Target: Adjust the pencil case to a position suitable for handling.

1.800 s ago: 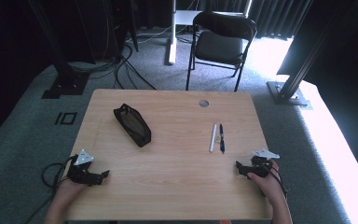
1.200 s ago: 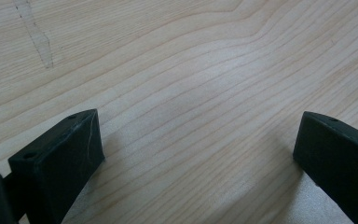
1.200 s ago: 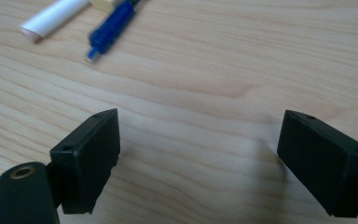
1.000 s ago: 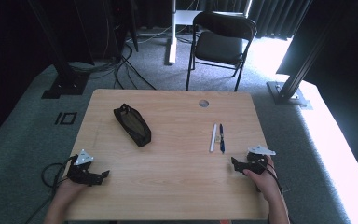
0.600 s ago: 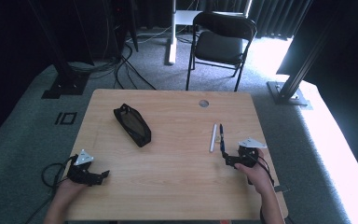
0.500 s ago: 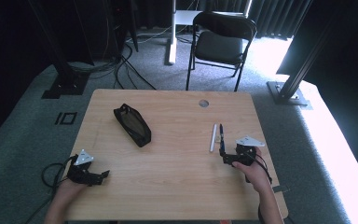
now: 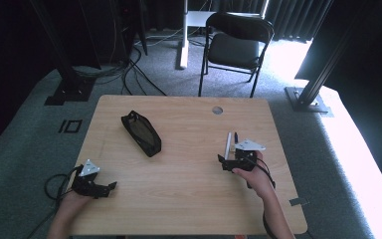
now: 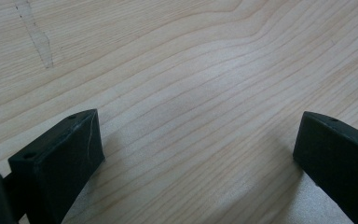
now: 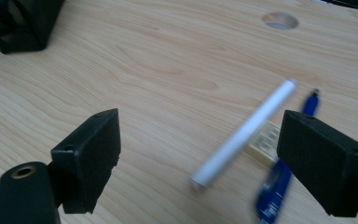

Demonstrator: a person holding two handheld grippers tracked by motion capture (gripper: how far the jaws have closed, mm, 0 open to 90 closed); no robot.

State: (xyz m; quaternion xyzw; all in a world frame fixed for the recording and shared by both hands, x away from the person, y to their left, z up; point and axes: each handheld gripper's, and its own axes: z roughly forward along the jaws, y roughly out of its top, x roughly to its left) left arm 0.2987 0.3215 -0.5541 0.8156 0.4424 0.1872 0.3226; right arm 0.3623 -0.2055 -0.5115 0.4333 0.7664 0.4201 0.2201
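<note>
The table [image 7: 189,199] is of light wood and takes most of the high view; it has a small round hole [image 7: 217,110] near its far edge. All places here are given from this hole.

The black pouch [image 7: 141,133] lies to the left of the hole and a little nearer to the person, slanted on the wood.

The right gripper [image 7: 235,160] is nearer to the person than the hole and slightly to its right. Its jaws stand wide apart and hold nothing. In the right gripper view, the white pen [image 9: 242,134] lies between the jaws [image 9: 200,163], closer to the right one, and its far end points toward the hole [image 9: 279,20]. The blue pen [image 9: 279,179] lies just beside the white one, on its right, partly behind the right jaw. A small pale eraser [image 9: 265,141] sits between the two pens, and I cannot tell if it touches them.

The left gripper [image 7: 104,188] is far to the left of the hole, at the near edge of the table. Its jaws are also wide apart, over bare wood [image 8: 196,93].
</note>
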